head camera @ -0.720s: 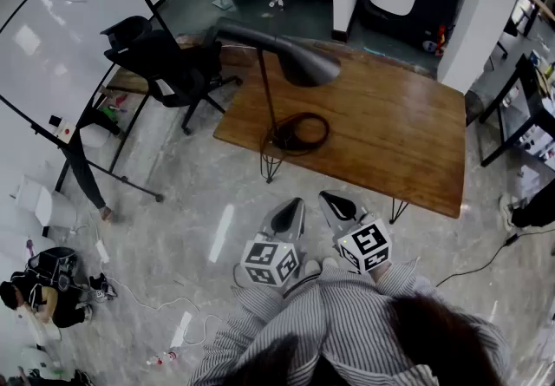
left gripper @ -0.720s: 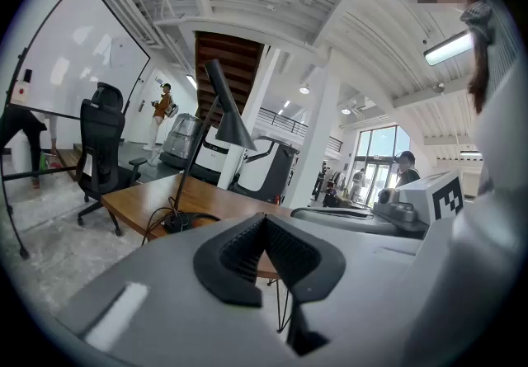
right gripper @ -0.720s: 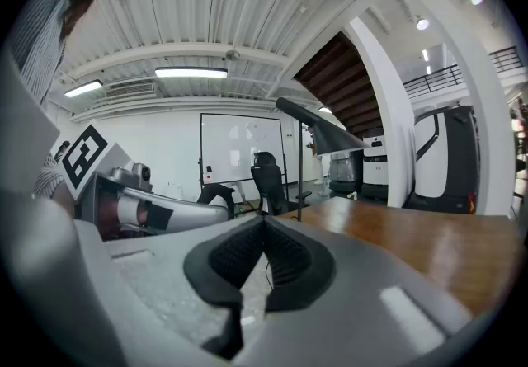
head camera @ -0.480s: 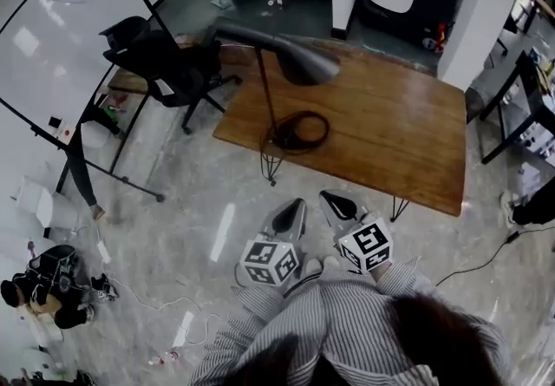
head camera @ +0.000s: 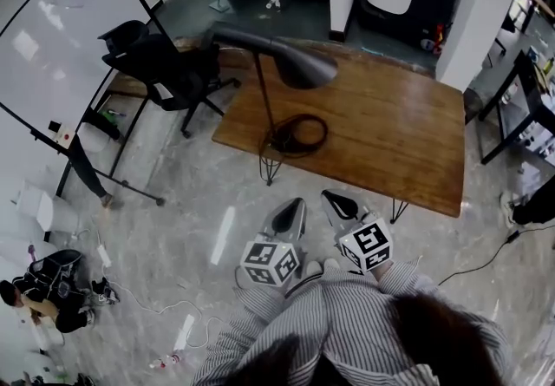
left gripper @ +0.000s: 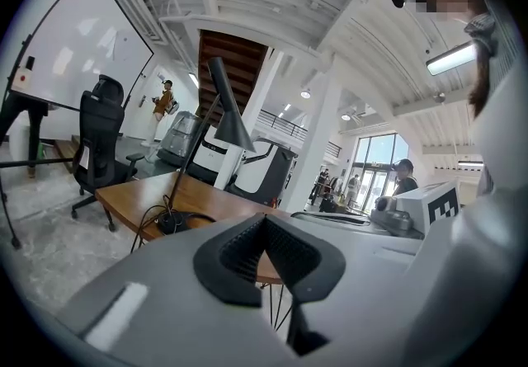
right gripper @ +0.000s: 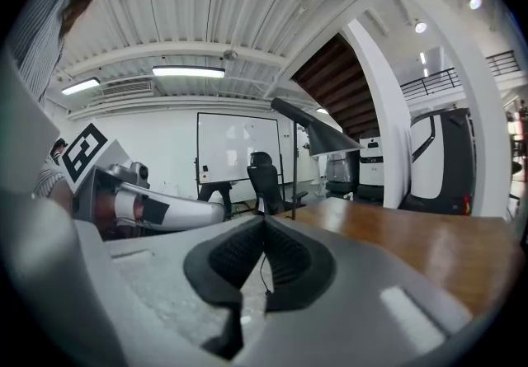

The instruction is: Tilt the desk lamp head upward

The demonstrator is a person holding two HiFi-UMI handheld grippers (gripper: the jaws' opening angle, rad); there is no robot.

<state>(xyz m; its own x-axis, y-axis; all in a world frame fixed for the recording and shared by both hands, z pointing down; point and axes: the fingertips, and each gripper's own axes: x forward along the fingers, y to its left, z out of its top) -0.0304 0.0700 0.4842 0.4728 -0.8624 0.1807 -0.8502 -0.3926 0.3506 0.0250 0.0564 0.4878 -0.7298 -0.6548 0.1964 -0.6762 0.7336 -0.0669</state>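
1. While I stand back from the table [head camera: 390, 133], I hold both grippers low and close to my body, side by side and well apart from everything on it.
2. On the left gripper [head camera: 290, 212], the fingers [left gripper: 239, 254] are pressed fully together, with nothing between them.
3. On the right gripper [head camera: 340, 206], the fingers [right gripper: 289, 262] meet the same way and hold nothing.
4. I see the desk lamp [head camera: 251, 37] on the near left part of the table. Its base [head camera: 286, 140] sits close to the edge, with a dark cable [head camera: 305, 128] looped around it. A thin stem [head camera: 265, 94] rises to a dark, cone-shaped lamp head [head camera: 299, 66] that faces down over the wood.
5. I judge the tilting has not begun; the reach to the head comes first.
6. Tipping risk — the stem is tall and the base small. If I push the head up and its joint is stiff, the whole lamp may rock over or slide off the nearby edge.
7. Slipping risk — the shade looks smooth and tapered. Closed fingers nudging it from below could skid off, so I would open them first.
8. Snagging risk: a gripper passing low near the base could catch the cable loops and drag the lamp.
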